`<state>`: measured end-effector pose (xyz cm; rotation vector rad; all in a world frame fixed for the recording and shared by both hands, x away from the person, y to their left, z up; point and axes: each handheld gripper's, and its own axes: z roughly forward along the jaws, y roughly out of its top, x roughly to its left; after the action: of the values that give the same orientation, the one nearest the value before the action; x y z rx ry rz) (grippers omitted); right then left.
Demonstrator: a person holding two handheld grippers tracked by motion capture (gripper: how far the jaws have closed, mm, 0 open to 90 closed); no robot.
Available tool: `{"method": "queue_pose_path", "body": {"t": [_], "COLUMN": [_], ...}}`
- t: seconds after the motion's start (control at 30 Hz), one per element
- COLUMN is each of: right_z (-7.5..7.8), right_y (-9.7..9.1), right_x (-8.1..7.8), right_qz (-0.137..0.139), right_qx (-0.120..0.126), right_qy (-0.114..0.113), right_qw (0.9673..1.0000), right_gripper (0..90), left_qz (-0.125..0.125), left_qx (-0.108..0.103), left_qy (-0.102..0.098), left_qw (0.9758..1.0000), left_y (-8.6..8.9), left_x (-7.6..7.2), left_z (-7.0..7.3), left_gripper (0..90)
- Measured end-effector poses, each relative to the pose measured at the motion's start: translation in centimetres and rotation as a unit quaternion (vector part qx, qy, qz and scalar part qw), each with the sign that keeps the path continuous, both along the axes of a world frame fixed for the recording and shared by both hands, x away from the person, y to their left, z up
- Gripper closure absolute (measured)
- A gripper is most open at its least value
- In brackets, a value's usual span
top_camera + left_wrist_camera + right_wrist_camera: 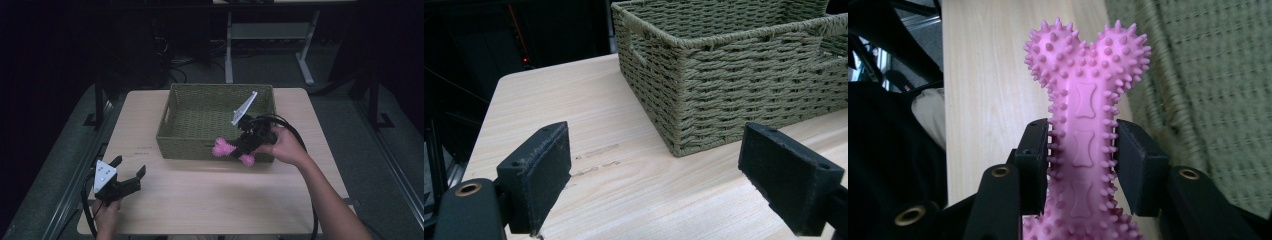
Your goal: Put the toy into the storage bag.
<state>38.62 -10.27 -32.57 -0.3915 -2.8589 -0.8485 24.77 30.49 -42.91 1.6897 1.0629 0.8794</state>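
your right gripper [239,147] has its jaws clenched on the shaft of the pink spiky bone toy [1087,135], held just at the near wall of the woven basket [200,95]. the toy's long axis runs straight out along the jaws (knobbed end leading), so the basket's hollow lies just beyond. your left gripper [129,172] rests released on the worktop [210,195], well apart.

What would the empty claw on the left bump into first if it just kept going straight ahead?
Probably the woven basket. The left claw stands open over the bare table, and the basket's near corner lies ahead between its jaws; how far off is hard to judge.
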Motion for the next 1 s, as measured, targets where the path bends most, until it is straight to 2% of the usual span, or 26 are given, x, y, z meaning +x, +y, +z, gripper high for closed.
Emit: {"method": "queue_pose_path", "body": {"t": [0.33,0.73,0.83,1.0], "right_z": [1.0,1.6,1.9,1.9], "right_y": [0.7,1.2,1.2,0.9], "right_x": [1.9,4.4,5.0,5.9], "right_qz": [0.003,-0.008,-0.011,-0.021], "right_qx": [-0.004,-0.013,-0.003,-0.007], "right_qy": [-0.003,0.004,0.006,0.012], "right_qw": [1.0,0.9999,0.9999,0.9997], "right_gripper": [58.0,58.0,58.0,58.0], "left_qz": [0.001,0.006,0.003,0.002], "left_qx": [-0.001,-0.005,-0.007,-0.004], "left_qy": [-0.002,0.0,0.0,0.0], "left_qw": [1.0,1.0,1.0,1.0], "left_y": [0.1,0.5,0.5,0.3], "left_x": [0.1,0.1,0.1,0.1], "left_z": [-0.1,0.0,0.0,0.0], "left_gripper": [13.0,13.0,13.0,13.0]}}
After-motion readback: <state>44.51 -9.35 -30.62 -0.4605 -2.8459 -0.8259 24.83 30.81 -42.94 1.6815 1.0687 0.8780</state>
